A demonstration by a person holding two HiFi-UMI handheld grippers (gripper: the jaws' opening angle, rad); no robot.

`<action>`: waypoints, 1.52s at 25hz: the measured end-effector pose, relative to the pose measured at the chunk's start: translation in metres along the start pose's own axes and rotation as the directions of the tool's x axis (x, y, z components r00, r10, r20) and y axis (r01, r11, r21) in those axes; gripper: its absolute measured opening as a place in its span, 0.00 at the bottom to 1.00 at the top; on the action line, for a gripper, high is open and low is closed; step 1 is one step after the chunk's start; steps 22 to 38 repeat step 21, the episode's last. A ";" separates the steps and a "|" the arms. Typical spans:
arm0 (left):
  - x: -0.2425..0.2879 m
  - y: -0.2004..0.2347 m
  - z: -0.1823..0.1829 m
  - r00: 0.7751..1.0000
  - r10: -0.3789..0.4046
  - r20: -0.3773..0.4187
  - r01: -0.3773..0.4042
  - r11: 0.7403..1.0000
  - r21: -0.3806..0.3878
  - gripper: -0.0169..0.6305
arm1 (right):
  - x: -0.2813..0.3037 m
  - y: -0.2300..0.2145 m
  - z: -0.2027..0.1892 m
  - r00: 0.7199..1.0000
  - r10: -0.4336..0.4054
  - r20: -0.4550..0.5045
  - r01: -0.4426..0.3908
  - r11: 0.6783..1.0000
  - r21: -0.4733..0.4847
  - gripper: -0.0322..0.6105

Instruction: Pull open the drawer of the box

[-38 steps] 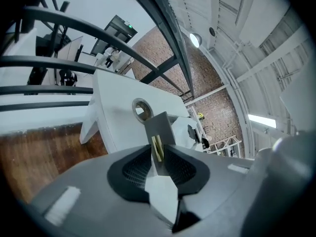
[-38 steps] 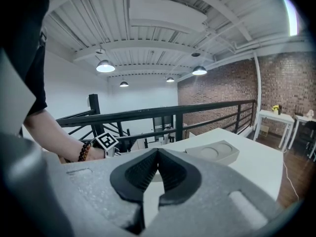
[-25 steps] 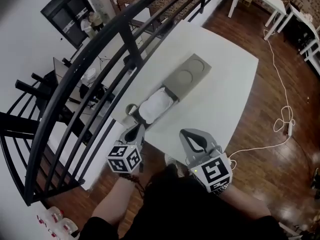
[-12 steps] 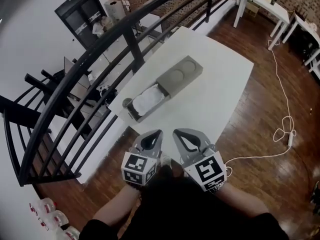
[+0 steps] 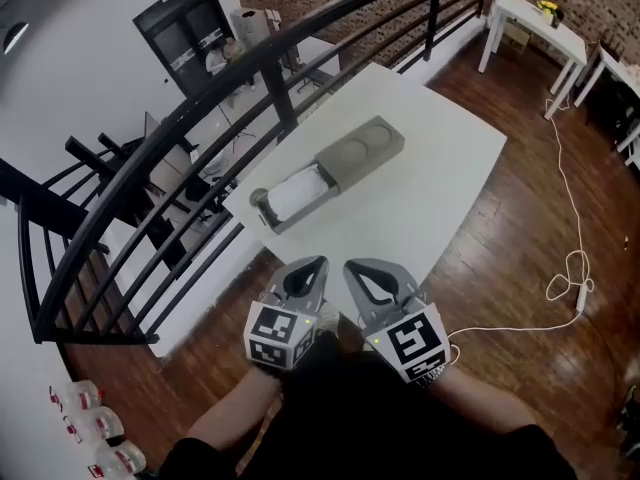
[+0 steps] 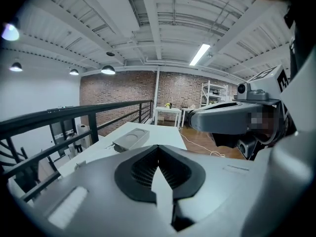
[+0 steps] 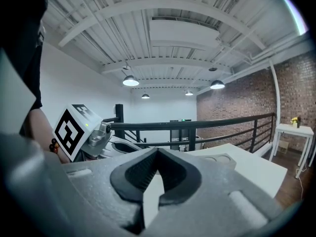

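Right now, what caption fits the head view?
Left gripper and right gripper shut, short of the table; drawer of the box stands open.

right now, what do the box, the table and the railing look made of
Box: matte grey-brown, probably card or wood, no shine.
Table: smooth white top, likely laminate or paint, faint sheen.
Railing: thin black bars, probably painted metal.

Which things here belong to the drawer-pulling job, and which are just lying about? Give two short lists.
Job:
box
drawer, already pulled open
left gripper, shut, empty
right gripper, shut, empty

Lying about:
side table
railing
bottles on the floor
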State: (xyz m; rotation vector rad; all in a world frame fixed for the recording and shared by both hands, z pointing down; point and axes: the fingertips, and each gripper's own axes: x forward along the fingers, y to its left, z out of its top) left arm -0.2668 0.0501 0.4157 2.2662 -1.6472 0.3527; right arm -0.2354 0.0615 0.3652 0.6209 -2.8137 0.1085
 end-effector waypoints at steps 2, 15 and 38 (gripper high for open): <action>-0.003 -0.004 -0.001 1.000 0.010 0.005 -0.010 1.000 -0.001 0.05 | -0.005 0.002 0.000 1.000 0.007 0.004 -0.007 1.000 -0.007 0.04; -0.013 -0.021 -0.001 0.999 0.045 0.028 -0.045 0.999 0.003 0.05 | -0.024 0.008 -0.004 0.999 0.030 0.023 -0.030 0.999 -0.017 0.04; -0.013 -0.025 -0.001 0.998 0.051 0.029 -0.051 0.999 0.005 0.05 | -0.030 0.006 -0.003 0.999 0.030 0.032 -0.030 0.999 -0.018 0.04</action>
